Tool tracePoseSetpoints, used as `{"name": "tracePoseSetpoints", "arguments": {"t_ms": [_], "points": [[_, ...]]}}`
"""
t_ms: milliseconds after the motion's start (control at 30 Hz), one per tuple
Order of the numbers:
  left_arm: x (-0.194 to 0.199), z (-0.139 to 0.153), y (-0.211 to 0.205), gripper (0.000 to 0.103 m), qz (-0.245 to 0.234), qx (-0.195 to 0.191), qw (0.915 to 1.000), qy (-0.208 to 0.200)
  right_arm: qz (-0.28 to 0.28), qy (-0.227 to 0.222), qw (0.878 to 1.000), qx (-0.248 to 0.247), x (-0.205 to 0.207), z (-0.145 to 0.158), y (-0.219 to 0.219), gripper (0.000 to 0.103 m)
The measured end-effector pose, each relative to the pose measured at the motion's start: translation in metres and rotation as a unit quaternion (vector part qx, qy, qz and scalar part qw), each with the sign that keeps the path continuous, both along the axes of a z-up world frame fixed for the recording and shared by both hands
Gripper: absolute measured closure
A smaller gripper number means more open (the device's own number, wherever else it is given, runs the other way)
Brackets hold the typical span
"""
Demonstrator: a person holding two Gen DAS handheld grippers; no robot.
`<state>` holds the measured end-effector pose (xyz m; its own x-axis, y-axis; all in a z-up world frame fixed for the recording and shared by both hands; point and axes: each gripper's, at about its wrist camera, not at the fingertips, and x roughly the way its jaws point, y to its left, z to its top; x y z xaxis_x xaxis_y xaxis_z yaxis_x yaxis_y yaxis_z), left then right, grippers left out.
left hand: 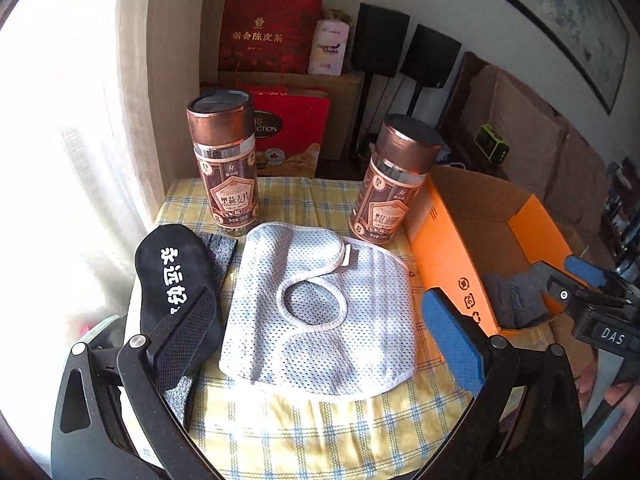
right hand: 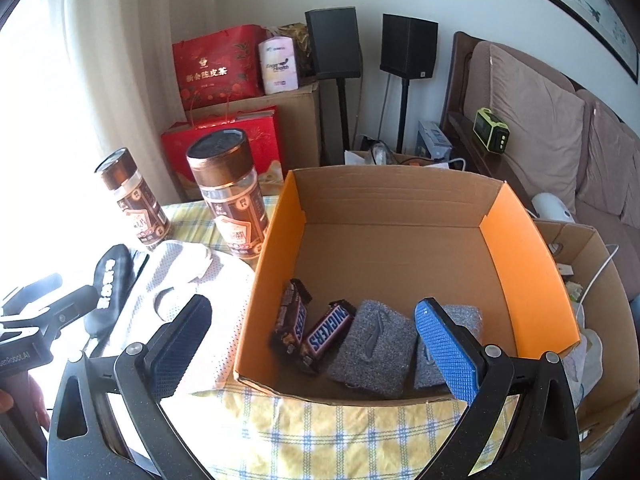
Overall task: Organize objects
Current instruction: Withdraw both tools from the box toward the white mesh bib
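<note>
In the left wrist view, a black fabric sock with white printed characters (left hand: 176,280) lies at the left of the frame on the yellow-and-blue checked tablecloth (left hand: 304,432), over a grey knitted piece whose shape I cannot make out; the left gripper (left hand: 320,328) hangs over the cloth with its jaws spread wide and nothing between them, its dark left pad in front of the sock, though touch cannot be judged; at centre lies a white mesh bib with white binding (left hand: 320,312), flat on the cloth; behind it stand two clear plastic jars with copper-brown lids, the left jar (left hand: 228,168) in the upper middle left and the right jar (left hand: 394,184) just beside the orange-and-brown cardboard box (left hand: 448,248) at the right of the frame. In the right wrist view, the same sock (right hand: 110,284) and bib (right hand: 192,304) sit at the lower left, the jars (right hand: 232,204) above them; the box (right hand: 520,264) fills the centre and right, open at the top; inside, along its near wall, lie two brown Snickers bars (right hand: 316,332) side by side, then two grey knitted folded cloths (right hand: 376,348) to their right; the right gripper (right hand: 316,344) hovers over the box's near edge, jaws at their widest, gripping nothing, its blue pad in front of the right-hand grey cloth.
</note>
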<state>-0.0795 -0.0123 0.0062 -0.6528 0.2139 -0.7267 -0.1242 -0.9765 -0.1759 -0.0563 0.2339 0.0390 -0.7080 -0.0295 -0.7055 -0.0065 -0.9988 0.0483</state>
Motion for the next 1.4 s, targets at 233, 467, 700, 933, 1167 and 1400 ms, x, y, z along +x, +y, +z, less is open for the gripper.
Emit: {"name": "tracePoseSetpoints", "arguments": {"t_ms": [233, 467, 700, 933, 1167, 1400], "points": [[0.001, -0.002, -0.049, 0.000, 0.037, -0.005, 0.9993, -0.002, 0.027, 0.005, 1.000, -0.005, -0.002, -0.001, -0.022, 0.000], [0.004, -0.026, -0.097, 0.000, 0.072, -0.011, 0.9970, -0.027, 0.062, 0.004, 0.998, -0.002, -0.002, -0.006, -0.049, 0.000], [0.010, -0.058, -0.119, 0.000, 0.090, -0.009, 0.9940, -0.060, 0.097, -0.001, 0.995, -0.015, -0.004, -0.010, -0.076, 0.000], [0.011, -0.074, -0.127, 0.004, 0.096, 0.014, 0.9918, -0.083, 0.132, -0.009, 0.991, -0.003, -0.006, -0.020, -0.111, 0.002], [0.015, -0.074, -0.126, 0.013, 0.087, 0.040, 0.9924, -0.077, 0.157, -0.041, 0.987, -0.004, -0.009, -0.044, -0.134, 0.014], [0.011, -0.074, -0.100, 0.034, 0.047, 0.055, 0.9941, -0.080, 0.148, -0.076, 0.986, -0.015, -0.001, -0.071, -0.136, 0.033]]}}
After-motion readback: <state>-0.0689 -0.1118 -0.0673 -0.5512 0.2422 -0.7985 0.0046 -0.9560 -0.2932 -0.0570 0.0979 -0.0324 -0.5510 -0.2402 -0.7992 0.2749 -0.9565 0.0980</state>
